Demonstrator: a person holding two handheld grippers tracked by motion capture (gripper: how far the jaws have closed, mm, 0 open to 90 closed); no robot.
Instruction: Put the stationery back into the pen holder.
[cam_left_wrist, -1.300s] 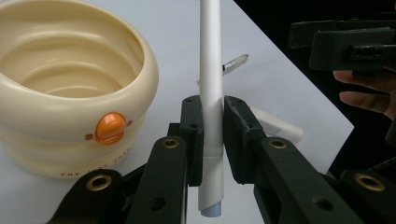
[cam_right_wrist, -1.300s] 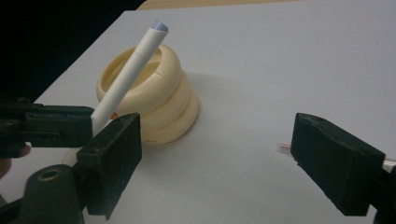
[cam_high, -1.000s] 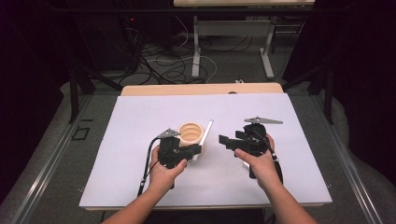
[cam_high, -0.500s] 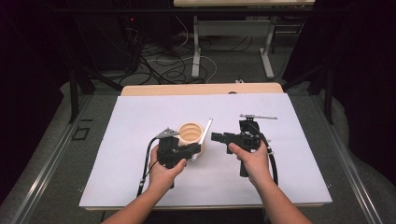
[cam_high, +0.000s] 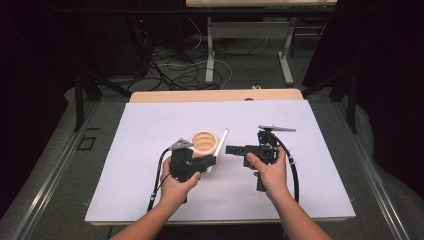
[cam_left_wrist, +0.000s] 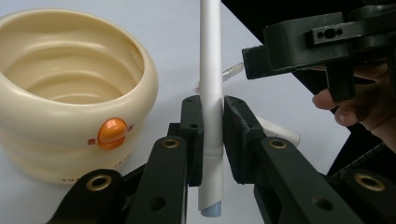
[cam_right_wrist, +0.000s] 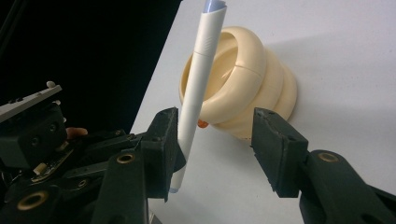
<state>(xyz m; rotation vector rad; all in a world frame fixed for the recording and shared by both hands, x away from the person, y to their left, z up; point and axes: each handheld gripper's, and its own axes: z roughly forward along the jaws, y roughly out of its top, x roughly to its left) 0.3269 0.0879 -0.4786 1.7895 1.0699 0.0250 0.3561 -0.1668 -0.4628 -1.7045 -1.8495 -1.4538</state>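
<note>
Currently the left tongs (cam_left_wrist: 212, 140) clamp a slim white plastic pen (cam_left_wrist: 211, 93) low on its barrel, holding it beside the cream ribbed plastic cup (cam_left_wrist: 70, 93) on the white counter (cam_high: 150, 125). Right tongs (cam_right_wrist: 215, 144), jaws just closing, straddle the pen unpressed, probably to pull its cap.

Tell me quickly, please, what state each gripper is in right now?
Left gripper: shut on the slim white plastic pen.
Right gripper: open, jaws just closing around that pen.
</note>
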